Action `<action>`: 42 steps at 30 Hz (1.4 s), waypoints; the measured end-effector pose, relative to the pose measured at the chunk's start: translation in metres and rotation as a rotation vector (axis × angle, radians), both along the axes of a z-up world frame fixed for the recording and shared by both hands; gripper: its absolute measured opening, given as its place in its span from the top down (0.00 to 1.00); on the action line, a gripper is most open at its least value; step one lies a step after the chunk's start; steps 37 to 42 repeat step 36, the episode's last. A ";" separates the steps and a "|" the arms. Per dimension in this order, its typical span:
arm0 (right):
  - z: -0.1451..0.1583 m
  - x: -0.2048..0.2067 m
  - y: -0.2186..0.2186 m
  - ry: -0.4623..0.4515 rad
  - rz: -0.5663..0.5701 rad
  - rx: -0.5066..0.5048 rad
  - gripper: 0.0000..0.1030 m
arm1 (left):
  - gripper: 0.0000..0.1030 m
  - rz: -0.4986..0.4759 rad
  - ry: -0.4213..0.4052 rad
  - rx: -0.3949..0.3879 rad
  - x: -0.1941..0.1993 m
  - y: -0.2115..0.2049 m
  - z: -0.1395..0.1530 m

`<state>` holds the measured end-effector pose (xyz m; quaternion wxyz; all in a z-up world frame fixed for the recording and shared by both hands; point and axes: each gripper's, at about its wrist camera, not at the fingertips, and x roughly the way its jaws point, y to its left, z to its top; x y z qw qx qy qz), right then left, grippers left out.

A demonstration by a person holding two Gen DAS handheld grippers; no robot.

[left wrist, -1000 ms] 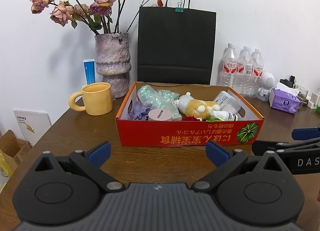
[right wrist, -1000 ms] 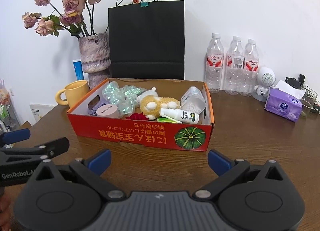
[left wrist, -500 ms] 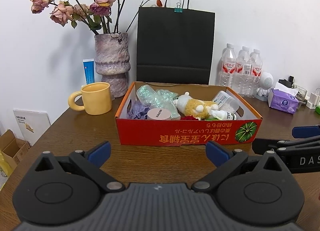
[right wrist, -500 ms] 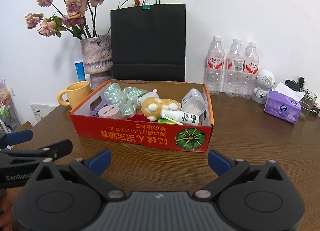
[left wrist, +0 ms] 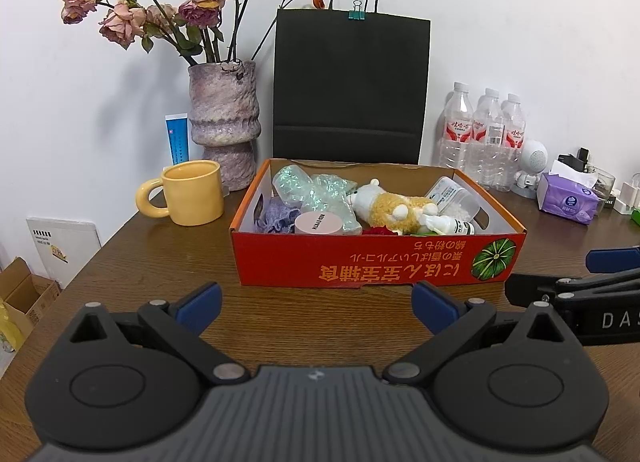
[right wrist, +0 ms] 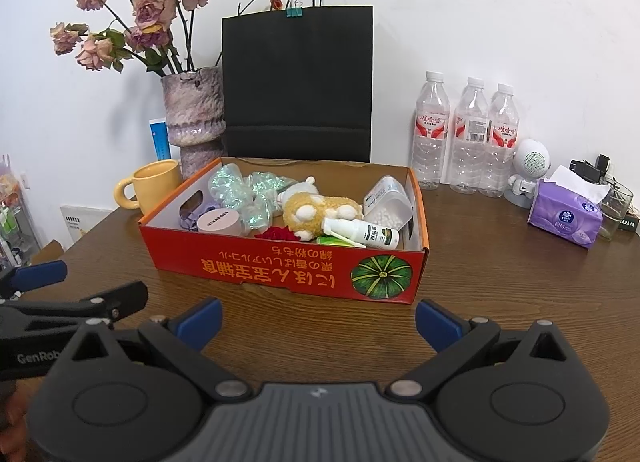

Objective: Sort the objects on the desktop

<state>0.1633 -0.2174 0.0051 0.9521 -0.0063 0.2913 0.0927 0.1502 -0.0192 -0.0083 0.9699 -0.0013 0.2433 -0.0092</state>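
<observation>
A red cardboard box (left wrist: 360, 262) (right wrist: 280, 266) stands in the middle of the wooden table. It holds a plush toy (left wrist: 394, 207) (right wrist: 320, 211), a pink round tin (left wrist: 319, 223) (right wrist: 219, 221), a white spray bottle (right wrist: 362, 232), a clear jar of white beads (right wrist: 388, 201), iridescent wrap (left wrist: 316, 189) and a purple cloth (left wrist: 276, 213). My left gripper (left wrist: 316, 308) hovers open in front of the box, nothing between its fingers. My right gripper (right wrist: 318, 316) is likewise open and empty, just short of the box.
Behind the box stand a black paper bag (left wrist: 352, 85), a vase of dried roses (left wrist: 224, 117) and a yellow mug (left wrist: 192, 191). Three water bottles (right wrist: 466, 137), a white speaker (right wrist: 530, 165) and a purple tissue pack (right wrist: 566, 217) are at the right.
Both grippers have drawn back slightly and risen a little; the box looks a bit farther and lower in the right wrist view. Nothing was grasped.
</observation>
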 end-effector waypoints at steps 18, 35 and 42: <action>-0.001 0.002 0.001 0.006 -0.003 -0.001 0.00 | 0.00 0.001 0.008 -0.006 0.001 0.002 -0.001; -0.002 0.002 0.000 0.008 -0.002 -0.001 0.00 | 0.00 0.004 0.008 -0.006 0.000 0.001 -0.002; -0.001 0.001 0.000 0.007 -0.002 -0.001 0.00 | 0.00 0.002 0.009 -0.010 0.001 0.001 -0.002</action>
